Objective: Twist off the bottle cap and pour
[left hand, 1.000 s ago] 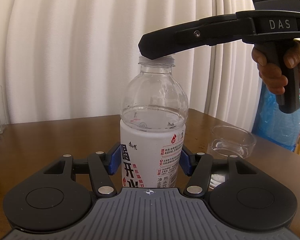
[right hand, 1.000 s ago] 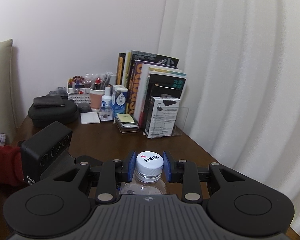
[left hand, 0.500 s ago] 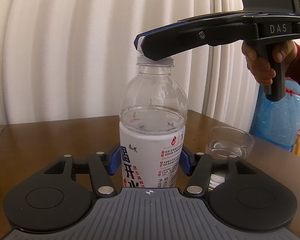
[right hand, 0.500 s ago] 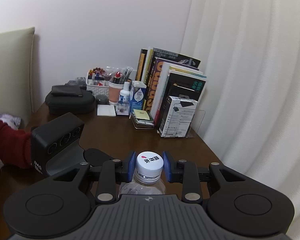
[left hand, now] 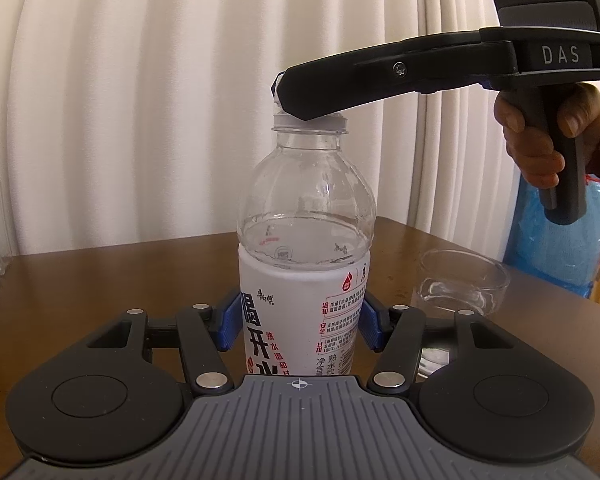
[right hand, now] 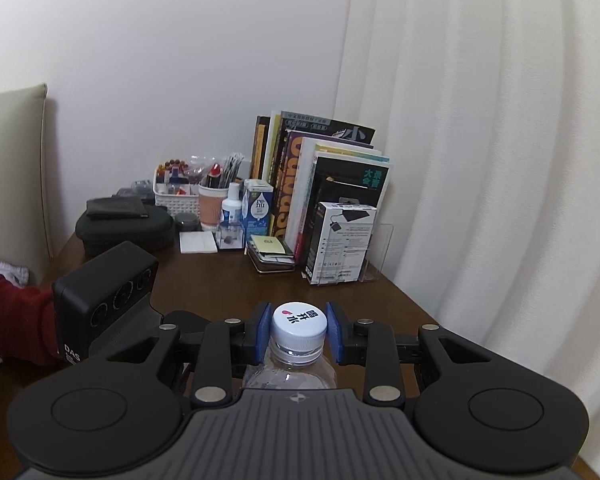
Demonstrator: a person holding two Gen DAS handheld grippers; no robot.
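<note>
We see the bottle (left hand: 304,256) standing upright on the brown table (left hand: 100,280), roughly centred in the left wrist view. The left gripper (left hand: 298,326) is clamped on the bottle's labelled lower body, its blue pads (left hand: 230,326) pressed against either side of the white label. Water fills the bottle to just above the label's top edge.

The right gripper (right hand: 299,334) comes in from above and to the right, reaching nearly level over the bottle's neck. In the right wrist view its blue pads (right hand: 263,332) sit on either side of the white cap (right hand: 299,326), touching it or very nearly so; we read this as closed on the cap, though the contact line is hard to confirm at this angle. The cap sits on the neck, its printed top facing up.

A clear glass cup (left hand: 462,284) stands on the table just right of the bottle, apart from both grippers. At the far end of the table we note a row of books (right hand: 320,184), a white basket (right hand: 176,194) of small items and a black pouch (right hand: 126,226).
</note>
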